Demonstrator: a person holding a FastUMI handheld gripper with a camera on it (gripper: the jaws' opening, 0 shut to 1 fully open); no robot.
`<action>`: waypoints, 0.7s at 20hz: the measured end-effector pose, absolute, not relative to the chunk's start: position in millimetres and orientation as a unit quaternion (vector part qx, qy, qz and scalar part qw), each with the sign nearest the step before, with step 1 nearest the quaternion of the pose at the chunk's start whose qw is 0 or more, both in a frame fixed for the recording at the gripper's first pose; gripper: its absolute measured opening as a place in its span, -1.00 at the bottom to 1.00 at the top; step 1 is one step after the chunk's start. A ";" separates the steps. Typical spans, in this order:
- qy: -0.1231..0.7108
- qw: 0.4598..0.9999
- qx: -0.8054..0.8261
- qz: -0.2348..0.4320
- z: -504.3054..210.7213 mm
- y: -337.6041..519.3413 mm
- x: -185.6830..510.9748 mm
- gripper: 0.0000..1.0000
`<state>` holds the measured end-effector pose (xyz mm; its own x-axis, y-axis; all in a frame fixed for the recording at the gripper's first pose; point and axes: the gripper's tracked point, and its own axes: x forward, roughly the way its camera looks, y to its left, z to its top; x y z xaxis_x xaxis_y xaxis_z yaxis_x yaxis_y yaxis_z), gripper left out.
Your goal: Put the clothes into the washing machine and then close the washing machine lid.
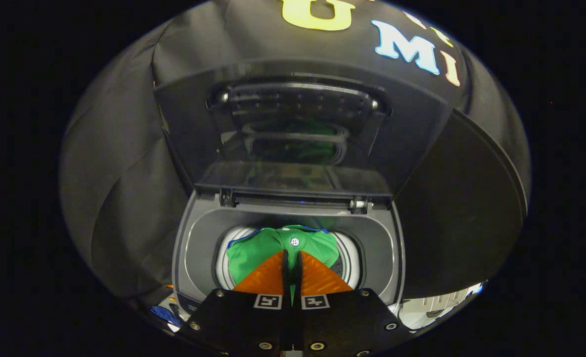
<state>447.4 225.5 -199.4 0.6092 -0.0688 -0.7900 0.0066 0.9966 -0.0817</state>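
- One green garment (253, 250) is the task's thing here; it is bright green with a thin blue edge along its upper border, and a small white round button or snap sits near its top middle.
- It lies over the mouth of the drum (348, 253) of the washing machine (201, 238), and it covers most of the round opening; a piece of the pale, perforated drum wall shows to the right of it.
- Two fingers (268, 277) of the hand-held gripper (292, 258) are pressed close together, with only a thin strip of the green cloth between them, so the hand-held gripper is clamped on the garment.
- The fingers have a ribbed surface, and each one carries a small square black-and-white marker (268, 301) at its base; this is a pattern, not readable writing.
- No brand name can be read on the machine.
- The washing machine lid (297, 124) stands open and upright behind the opening; it is dark and partly see-through, and a faint green reflection shows in it.
- The machine's top frame around the drum is dark grey with a lighter inner rim.
- Black cloth (119, 163) hangs as the wall behind and at both sides of the machine.
- Something small and blue (163, 315) lies low at the left of the machine; I cannot tell what it is.
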 end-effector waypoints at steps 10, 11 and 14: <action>0.519 0.854 -0.033 -0.013 -263.8 222.4 437.1 -1.00; 0.525 0.850 -0.034 -0.017 -269.9 219.7 435.2 -1.00; 0.562 0.827 -0.027 -0.021 -287.4 218.5 425.0 -0.60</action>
